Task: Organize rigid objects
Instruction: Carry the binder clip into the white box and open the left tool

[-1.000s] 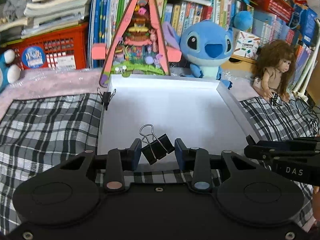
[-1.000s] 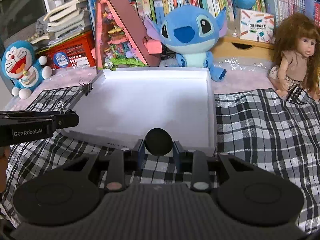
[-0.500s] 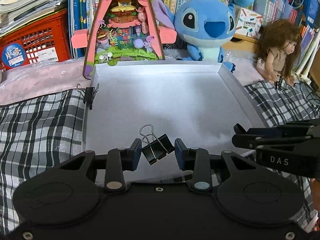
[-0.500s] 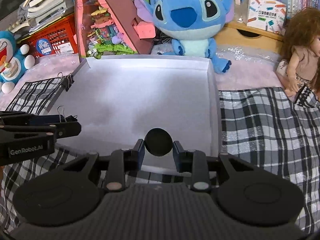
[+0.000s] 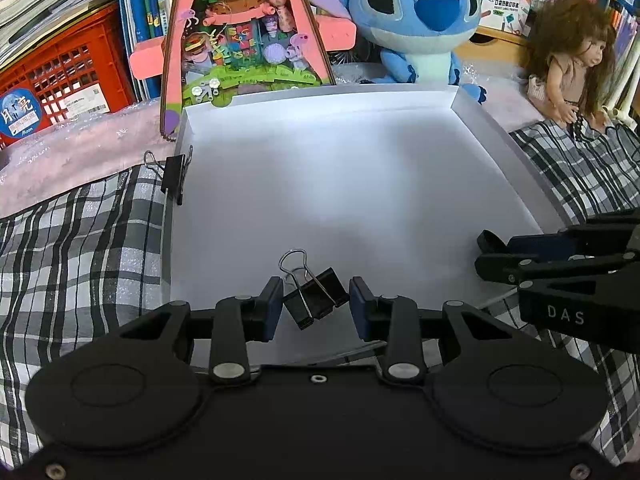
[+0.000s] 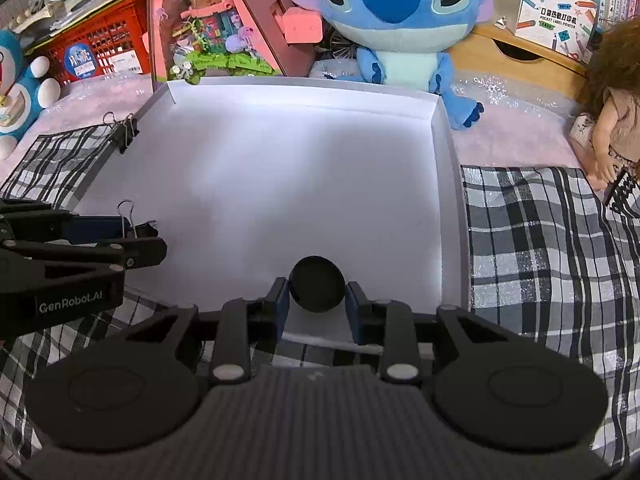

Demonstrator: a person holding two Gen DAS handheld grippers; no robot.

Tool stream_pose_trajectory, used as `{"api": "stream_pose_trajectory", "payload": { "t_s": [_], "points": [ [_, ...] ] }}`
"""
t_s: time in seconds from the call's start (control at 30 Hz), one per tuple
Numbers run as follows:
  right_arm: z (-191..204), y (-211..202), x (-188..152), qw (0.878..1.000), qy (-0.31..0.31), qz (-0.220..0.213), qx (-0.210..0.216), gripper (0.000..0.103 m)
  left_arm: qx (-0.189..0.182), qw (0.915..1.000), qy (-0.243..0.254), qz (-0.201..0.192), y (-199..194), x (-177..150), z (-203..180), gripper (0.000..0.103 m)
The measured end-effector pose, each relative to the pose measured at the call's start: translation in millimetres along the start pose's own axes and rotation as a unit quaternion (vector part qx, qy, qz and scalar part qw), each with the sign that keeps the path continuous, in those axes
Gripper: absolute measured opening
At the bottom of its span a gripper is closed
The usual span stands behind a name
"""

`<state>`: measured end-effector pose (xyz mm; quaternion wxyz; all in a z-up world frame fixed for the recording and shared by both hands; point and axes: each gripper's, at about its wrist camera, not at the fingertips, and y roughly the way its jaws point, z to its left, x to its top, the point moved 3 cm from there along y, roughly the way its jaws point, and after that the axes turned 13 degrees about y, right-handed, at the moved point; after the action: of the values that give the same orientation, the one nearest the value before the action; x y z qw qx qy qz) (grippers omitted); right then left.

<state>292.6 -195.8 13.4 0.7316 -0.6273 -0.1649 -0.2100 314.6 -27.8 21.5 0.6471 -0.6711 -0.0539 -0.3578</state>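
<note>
You held both loads over the near edge of the white tray (image 5: 516,168): your left gripper (image 5: 316,306) clamped a black binder clip (image 5: 316,294), your right gripper (image 6: 317,304) pinched a black round disc (image 6: 316,289). Placing was in hand; next, lower and release inside the tray.

Bkgd: blue plush (image 5: 416,12) beside pink triangular toy house (image 5: 244,36); doll (image 5: 572,60) at right; red crate (image 5: 60,92) w/ books at left.
</note>
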Motion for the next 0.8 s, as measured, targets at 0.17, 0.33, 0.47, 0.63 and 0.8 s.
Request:
{"api": "stream_pose_trajectory", "payload": {
  "t_s": [0.17,0.33,0.47,0.63,0.8],
  "points": [
    [4.0,0.8,1.5,1.0,-0.009,0.006,-0.014,0.036,0.004,0.9999,0.011,0.006,2.0,0.6,-2.4,0.034],
    [4.8,3.8,1.6,1.0,-0.005,0.011,-0.016,0.04,0.01,0.9996,0.025,0.01,5.1,-1.0,-5.1,0.034],
    [4.9,4.0,1.3,1.0,-0.005,0.01,-0.016,0.04,0.01,0.9995,0.028,0.01,4.9,-1.0,-5.0,0.034],
    [5.3,4.8,0.8,1.0,-0.005,0.01,-0.017,0.041,0.018,0.999,0.04,0.007,4.3,-1.0,-7.5,0.037],
    [5.6,5.1,0.4,1.0,-0.006,0.007,-0.025,0.053,0.028,0.9987,0.043,0.006,3.6,-0.4,-7.1,0.047]
  ]
}}
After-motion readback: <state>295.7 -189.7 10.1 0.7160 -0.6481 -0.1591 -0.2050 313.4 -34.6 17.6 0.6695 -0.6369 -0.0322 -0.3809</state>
